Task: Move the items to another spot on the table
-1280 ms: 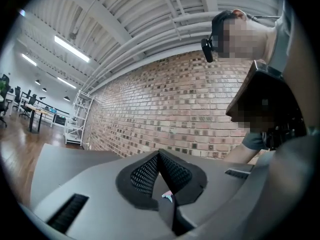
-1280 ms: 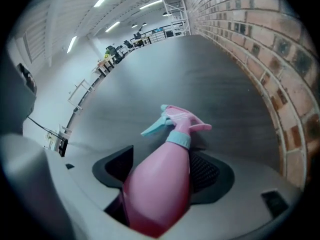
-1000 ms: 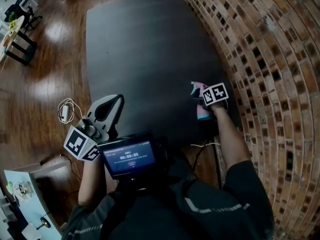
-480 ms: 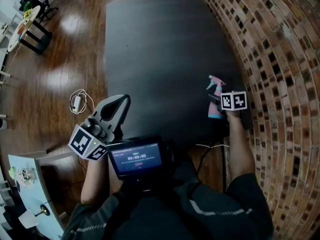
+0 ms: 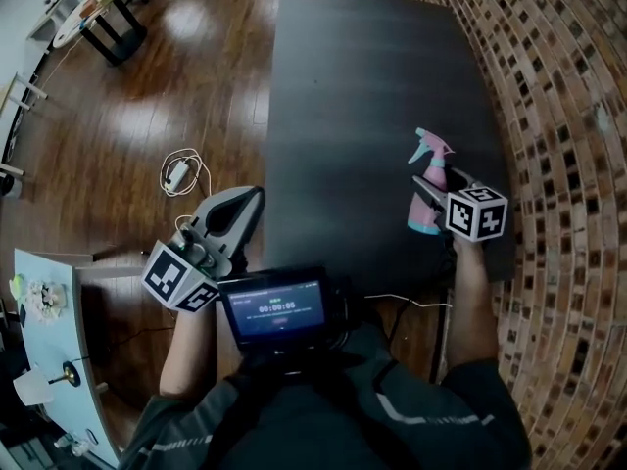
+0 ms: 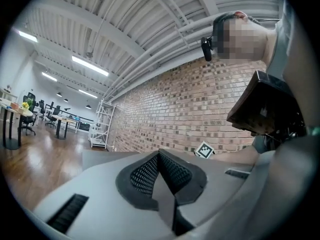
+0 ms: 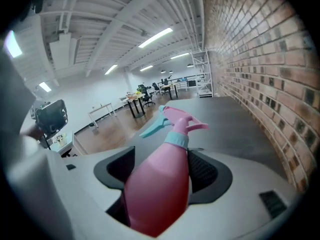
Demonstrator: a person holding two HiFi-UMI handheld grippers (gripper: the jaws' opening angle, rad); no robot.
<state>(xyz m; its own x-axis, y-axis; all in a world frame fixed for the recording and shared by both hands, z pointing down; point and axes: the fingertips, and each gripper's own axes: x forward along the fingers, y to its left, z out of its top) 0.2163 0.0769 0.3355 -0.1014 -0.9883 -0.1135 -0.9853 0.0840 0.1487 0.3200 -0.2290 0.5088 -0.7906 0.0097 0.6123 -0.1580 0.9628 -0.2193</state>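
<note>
R tongs [image 5: 429,189] are clamped on a pink spray bottle [image 5: 425,211] w/ a teal collar and trigger. In the right gripper view the pads press on both sides of the bottle's body, jaws set fairly wide to take it. Bottle sits tilted, spray head pointing away from the person and base toward the wrist. From the head view it's over the near R part of the dark worktop [image 5: 362,86], close to the R edge by the brick wall [image 5: 563,116]. Can't tell from above whether the base clears the surface. R marker cube [image 5: 477,213] is just behind the bottle, forearm running back to the person.

L tongs [image 5: 252,202] hold nothing: in the left gripper view the two pads meet in a closed V w/ no gap btwn them. They're off the worktop's L side, over the wooden floor [image 5: 137,116], tips just beside the worktop's L edge nr its near corner. L marker cube [image 5: 176,277] is at the hand end.

A small lit screen [image 5: 279,308] sits at the person's chest btwn the two arms. A white cable w/ a plug [image 5: 179,172] lies coiled on the floor, L of the L tongs
</note>
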